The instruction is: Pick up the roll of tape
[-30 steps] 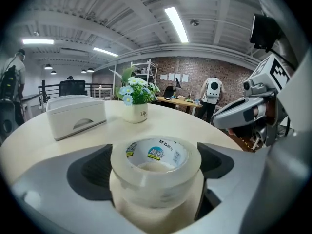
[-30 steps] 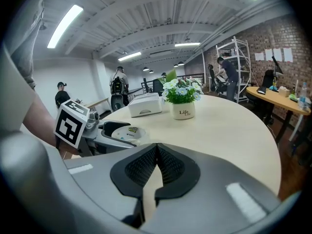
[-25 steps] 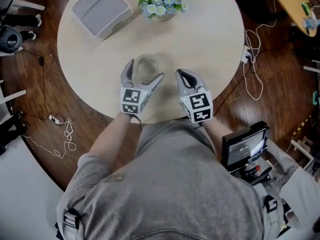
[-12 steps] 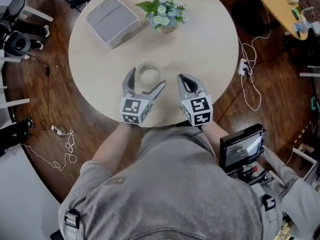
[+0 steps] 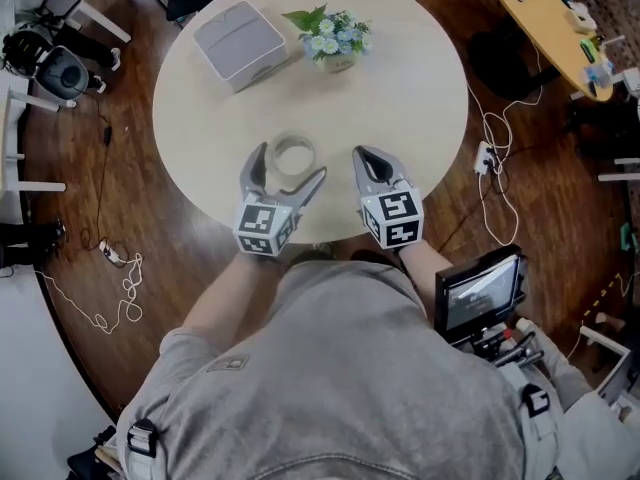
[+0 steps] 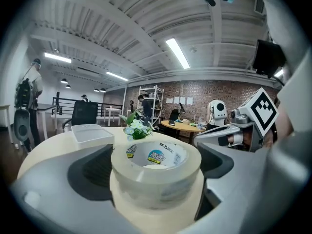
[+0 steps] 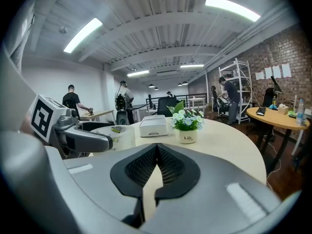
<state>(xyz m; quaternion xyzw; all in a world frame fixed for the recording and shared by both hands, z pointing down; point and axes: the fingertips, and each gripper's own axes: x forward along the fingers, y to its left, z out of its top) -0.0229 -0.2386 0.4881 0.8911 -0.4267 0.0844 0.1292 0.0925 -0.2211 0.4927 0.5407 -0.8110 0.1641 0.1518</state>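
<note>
Head view, steeply down: on a round pale table point(image 5: 420, 88), a roll of tape point(image 5: 294, 142) lying flat near the person's edge, hole facing up, axis vertical. Left gripper point(image 5: 291, 164) spread wide around it, one jaw on each side, roll squarely between the tips. In the left gripper view, roll filling the space between the dark pads, slim gaps visible on both sides, so apparently not yet squeezed. Right gripper point(image 5: 370, 162) just beside, off to the roll's right, jaws pressed together, nothing held. Farther back, a grey box point(image 5: 240, 43) and a small pot of flowers point(image 5: 335, 40), well apart from the roll. Likely next: closing the left jaws across the roll's width, then lifting straight up; left plainly the nearer hand.
</note>
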